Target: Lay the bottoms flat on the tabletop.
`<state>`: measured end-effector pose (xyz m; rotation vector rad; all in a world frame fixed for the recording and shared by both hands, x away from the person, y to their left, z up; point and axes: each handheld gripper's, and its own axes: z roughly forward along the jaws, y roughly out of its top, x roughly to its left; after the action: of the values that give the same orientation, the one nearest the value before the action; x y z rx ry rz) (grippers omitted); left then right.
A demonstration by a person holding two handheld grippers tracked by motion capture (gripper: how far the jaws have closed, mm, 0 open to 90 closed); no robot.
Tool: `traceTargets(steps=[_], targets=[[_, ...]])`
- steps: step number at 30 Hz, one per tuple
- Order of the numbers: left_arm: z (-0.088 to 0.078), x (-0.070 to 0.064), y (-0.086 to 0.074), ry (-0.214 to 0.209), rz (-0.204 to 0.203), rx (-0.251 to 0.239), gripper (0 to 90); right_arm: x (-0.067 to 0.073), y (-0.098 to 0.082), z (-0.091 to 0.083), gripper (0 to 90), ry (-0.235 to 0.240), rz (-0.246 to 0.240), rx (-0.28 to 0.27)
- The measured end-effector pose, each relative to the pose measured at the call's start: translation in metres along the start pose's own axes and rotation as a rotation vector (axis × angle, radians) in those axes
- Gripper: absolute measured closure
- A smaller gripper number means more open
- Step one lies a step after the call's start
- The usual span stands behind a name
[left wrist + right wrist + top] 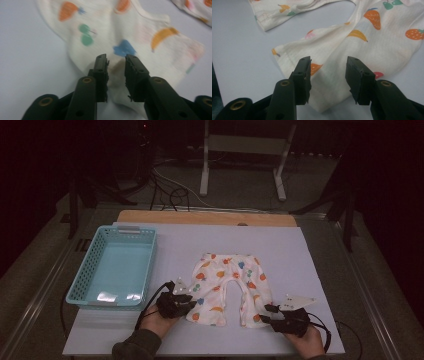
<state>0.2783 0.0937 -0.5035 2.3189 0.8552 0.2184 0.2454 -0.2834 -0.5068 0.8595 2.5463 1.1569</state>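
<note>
At the left of the high view stands one light blue plastic basket with perforated walls (86,285), its long side running toward the upper frame; a pale label strip sits on its far rim and nothing on it can be read. It rests on one white rectangular table sheet (280,245), and one strip of wooden board (150,216) shows along the sheet's far edge.

Right of the basket, in the lower centre of that frame, one left gripper (192,303) lies at the cuff of the nearer-left leg of one pair of small cream cotton trousers printed with orange, green and blue fruit (227,270). In the left gripper view (116,61) the two black jaws straddle a raised fold of that cuff with a narrow gap each side, so the cloth sits between them unpinched; the grip is released.

The trousers lie flat in the lower middle of the sheet, waistband toward the upper frame, two legs pointing toward the bottom edge. No brand or writing shows on them.

At lower right, one right gripper (266,312) meets the other leg's cuff. In the right gripper view (328,65) its jaws stand apart over the cloth (362,47), pads clear of it: released too.
</note>
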Motion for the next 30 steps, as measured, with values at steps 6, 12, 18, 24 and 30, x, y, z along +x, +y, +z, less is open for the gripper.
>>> traceTargets(steps=[6, 12, 18, 24, 30], targets=[[0.006, -0.009, -0.004, 0.036, 0.039, 0.014, 68.7, 0.001, 0.000, -0.001, 55.0, -0.001, -0.005, 0.005], [-0.002, -0.014, -0.007, 0.028, 0.056, 0.021, 72.8, 0.001, -0.003, -0.006, 55.5, -0.006, -0.002, 0.007], [-0.008, -0.015, -0.015, 0.014, 0.082, 0.048, 85.4, 0.001, -0.015, -0.016, 62.9, -0.014, 0.017, 0.020], [-0.016, -0.013, -0.014, 0.024, 0.084, 0.049, 90.0, 0.001, -0.019, -0.016, 66.7, -0.008, 0.027, 0.032], [-0.024, -0.012, -0.008, 0.017, 0.065, 0.004, 83.9, -0.001, -0.015, -0.002, 74.2, -0.020, 0.029, 0.079]])
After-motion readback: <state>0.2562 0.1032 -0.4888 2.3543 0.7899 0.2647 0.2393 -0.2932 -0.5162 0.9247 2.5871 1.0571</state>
